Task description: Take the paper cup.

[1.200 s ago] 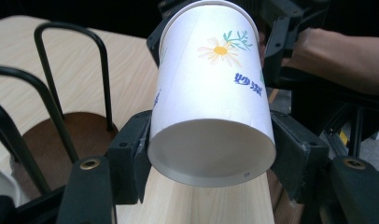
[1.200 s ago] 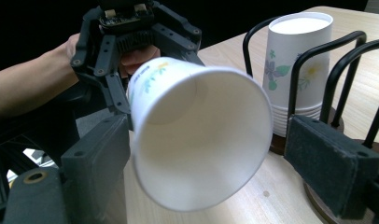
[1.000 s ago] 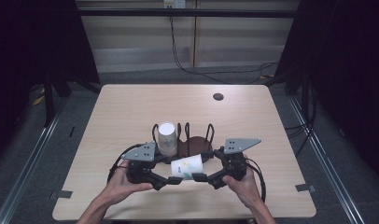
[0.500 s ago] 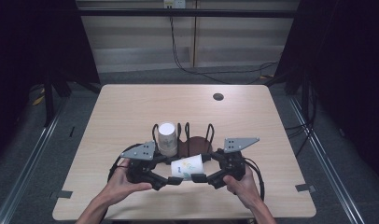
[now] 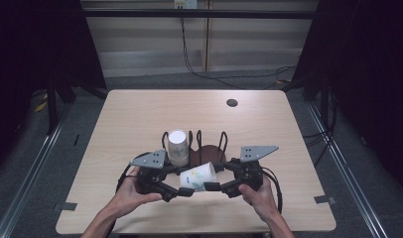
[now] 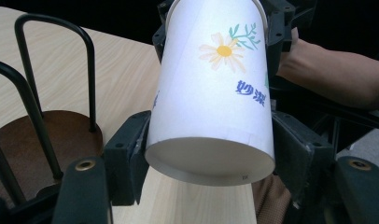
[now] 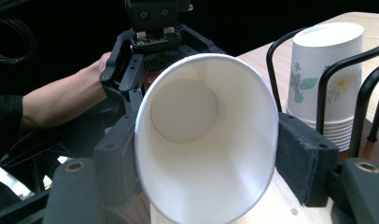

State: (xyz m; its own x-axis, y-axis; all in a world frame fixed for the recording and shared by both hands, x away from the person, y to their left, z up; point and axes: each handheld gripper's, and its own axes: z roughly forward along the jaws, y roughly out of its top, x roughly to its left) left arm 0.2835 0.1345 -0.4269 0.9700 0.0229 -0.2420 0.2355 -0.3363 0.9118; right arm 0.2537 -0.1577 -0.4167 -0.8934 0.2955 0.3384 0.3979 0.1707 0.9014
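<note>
A white paper cup [image 5: 197, 177] with a daisy print lies on its side just above the table's near edge, held from both ends. My left gripper [image 5: 182, 191] is shut on its base end; the closed bottom [image 6: 211, 154] faces that camera, and the pads [image 6: 131, 154] press on both sides. My right gripper [image 5: 213, 187] is shut on the rim end, with the open mouth [image 7: 206, 140] facing its camera. An upside-down stack of cups [image 5: 178, 147] stands in a black wire rack [image 5: 209, 151] just behind.
The rack's brown base [image 6: 52, 126] and wire loops [image 7: 365, 93] are close beside the held cup. The stack of cups [image 7: 325, 70] stands at the rack's left end. A round dark grommet [image 5: 232, 102] sits far back on the wooden table [image 5: 140, 114].
</note>
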